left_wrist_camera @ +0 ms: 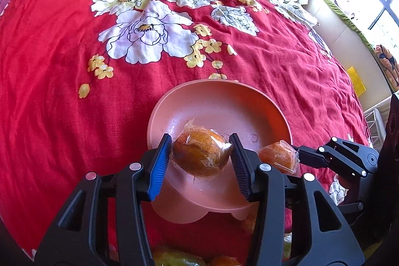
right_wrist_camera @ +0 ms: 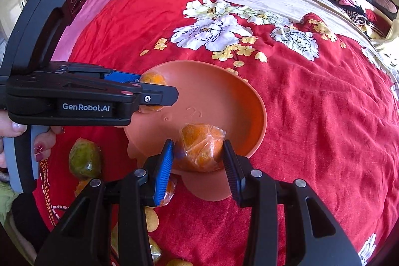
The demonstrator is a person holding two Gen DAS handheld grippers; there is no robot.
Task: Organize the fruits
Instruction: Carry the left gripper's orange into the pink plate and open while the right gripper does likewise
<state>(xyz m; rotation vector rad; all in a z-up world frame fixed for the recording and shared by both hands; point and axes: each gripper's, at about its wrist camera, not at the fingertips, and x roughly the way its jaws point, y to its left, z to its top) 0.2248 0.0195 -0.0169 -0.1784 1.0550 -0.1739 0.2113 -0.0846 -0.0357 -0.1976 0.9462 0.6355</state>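
Your left gripper (left_wrist_camera: 200, 161) was clamped on a plastic-wrapped orange (left_wrist_camera: 200, 156), its blue pad pressed to one side of the fruit and its black pad to the other, and you held it above the near part of the pink bowl (left_wrist_camera: 219, 101). Your right gripper (right_wrist_camera: 198, 158) gripped a second wrapped orange (right_wrist_camera: 200, 148) the same way, pads touching both flanks, just over the bowl's near rim. Seen from the right wrist, the left gripper reached in over the bowl's left rim with its orange between the jaws. The bowl sat on the red floral bedspread (right_wrist_camera: 311, 116). Beside the bowl, toward you, lay a green wrapped fruit (right_wrist_camera: 84, 161) and several more orange and yellow wrapped fruits (right_wrist_camera: 152, 218), partly hidden behind the gripper frame.
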